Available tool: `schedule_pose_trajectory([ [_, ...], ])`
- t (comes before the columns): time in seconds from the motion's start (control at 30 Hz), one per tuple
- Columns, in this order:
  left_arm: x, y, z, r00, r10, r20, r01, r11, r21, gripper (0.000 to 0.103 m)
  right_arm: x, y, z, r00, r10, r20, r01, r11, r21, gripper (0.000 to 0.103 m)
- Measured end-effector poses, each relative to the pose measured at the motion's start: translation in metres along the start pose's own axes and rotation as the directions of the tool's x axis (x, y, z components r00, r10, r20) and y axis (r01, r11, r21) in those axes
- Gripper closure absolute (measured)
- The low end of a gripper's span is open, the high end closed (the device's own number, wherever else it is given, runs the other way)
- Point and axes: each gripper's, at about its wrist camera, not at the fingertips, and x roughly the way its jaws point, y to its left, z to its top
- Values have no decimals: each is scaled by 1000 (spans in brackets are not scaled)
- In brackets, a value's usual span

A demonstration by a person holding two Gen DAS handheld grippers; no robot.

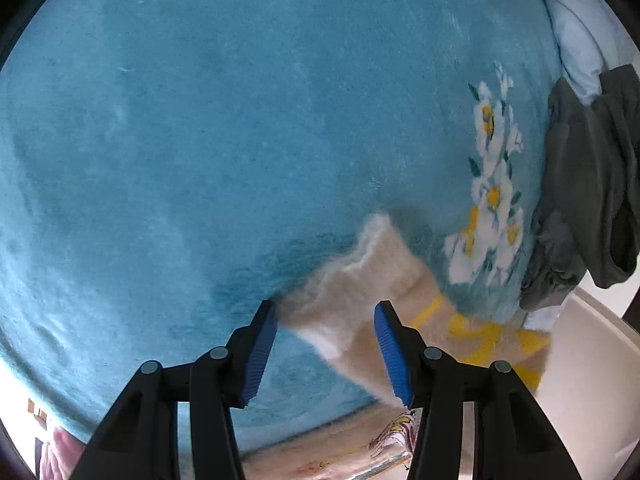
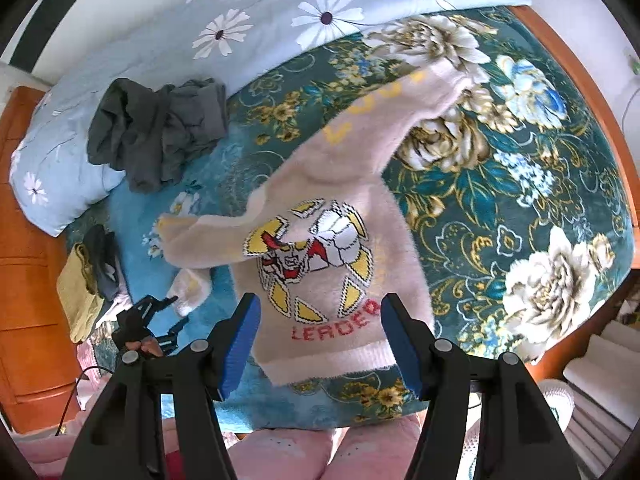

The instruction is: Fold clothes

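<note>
A cream fuzzy sweater (image 2: pixel 332 264) with a red, yellow and white robot print and red lettering lies face up on the bed, sleeves spread. My right gripper (image 2: pixel 320 340) is open above its hem. My left gripper (image 1: pixel 326 350) is open, hovering just over the cuff of the left sleeve (image 1: pixel 360 280), which lies on the teal blanket (image 1: pixel 200 140). The left gripper also shows in the right wrist view (image 2: pixel 160 320), by that cuff.
A crumpled dark grey garment (image 2: pixel 156 132) lies on a daisy-print pillow (image 2: pixel 52 168). A yellow and dark pile (image 2: pixel 88 280) sits at the bed's left edge. A floral green bedspread (image 2: pixel 520 184) covers the right side. The wooden bed frame (image 2: pixel 28 280) borders the left.
</note>
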Motion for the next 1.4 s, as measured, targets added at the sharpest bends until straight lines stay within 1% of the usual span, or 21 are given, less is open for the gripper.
schedule_pose_trajectory([
  [0.03,1,-4,1,1000,19,7,-20,1000,7,86,1,0,0,1000,-6,-6,6,1000,6,39],
  [0.1,-7,-14,2,997,52,50,-54,998,34,88,4,2,1,1000,-6,-15,6,1000,11,39],
  [0.2,-45,-42,2,984,23,175,-48,988,146,89,6,7,4,1000,-5,-23,5,1000,3,39],
  [0.27,-83,-64,10,961,-20,274,-44,974,224,89,5,12,6,1000,-7,-22,7,1000,-13,39],
  [0.33,-121,-84,21,929,-70,363,-37,960,279,90,5,13,6,1000,-6,-19,6,1000,-22,39],
  [0.43,-164,-106,38,890,-111,443,-49,941,334,90,6,11,6,1000,3,-16,-3,1000,-14,39],
  [0.47,-170,-112,40,881,-96,464,-88,929,358,90,7,10,5,1000,6,-17,-6,1000,-9,39],
  [0.53,-172,-124,38,847,-26,531,-234,878,417,90,8,6,3,1000,13,-14,-13,1000,-3,39],
  [0.57,-171,-126,38,836,0,549,-281,858,429,90,7,5,2,1000,17,-11,-17,1000,1,39],
  [0.73,-145,-89,40,898,55,437,-218,917,334,89,3,-6,0,999,36,8,-37,999,28,39],
  [0.8,-135,-74,41,919,72,388,-196,936,292,87,5,-11,-1,999,43,8,-43,998,38,39],
  [0.9,-122,-54,39,945,84,316,-160,962,221,76,11,-17,-2,998,57,-7,-56,997,46,39],
  [0.97,-127,-52,19,957,22,288,-81,978,195,74,18,-24,-1,997,70,-18,-69,996,54,39],
  [1.0,-130,-54,10,962,-13,274,-44,978,203,72,22,-28,-1,997,77,-24,-76,995,59,39],
  [1.03,-131,-66,0,965,-43,259,-23,969,247,68,28,-32,2,996,88,-33,-86,994,68,39],
  [1.1,-129,-108,-22,973,-86,214,0,927,375,61,40,-38,10,992,111,-52,-106,991,82,39],
  [1.13,-127,-131,-34,977,-107,187,14,898,439,54,47,-41,14,990,124,-63,-118,989,88,39],
  [1.17,-120,-160,-49,980,-127,152,33,861,507,46,53,-42,17,988,139,-70,-132,987,89,39],
  [1.27,-97,-241,-94,985,-166,38,98,732,674,32,70,-46,25,978,189,-91,-182,980,85,39],
  [1.3,-78,-265,-110,989,-146,0,103,693,713,30,75,-47,26,974,206,-97,-198,977,83,39],
  [1.4,-1,-319,-153,997,20,-70,44,602,797,28,90,-55,25,968,218,-123,-211,975,65,39],
])
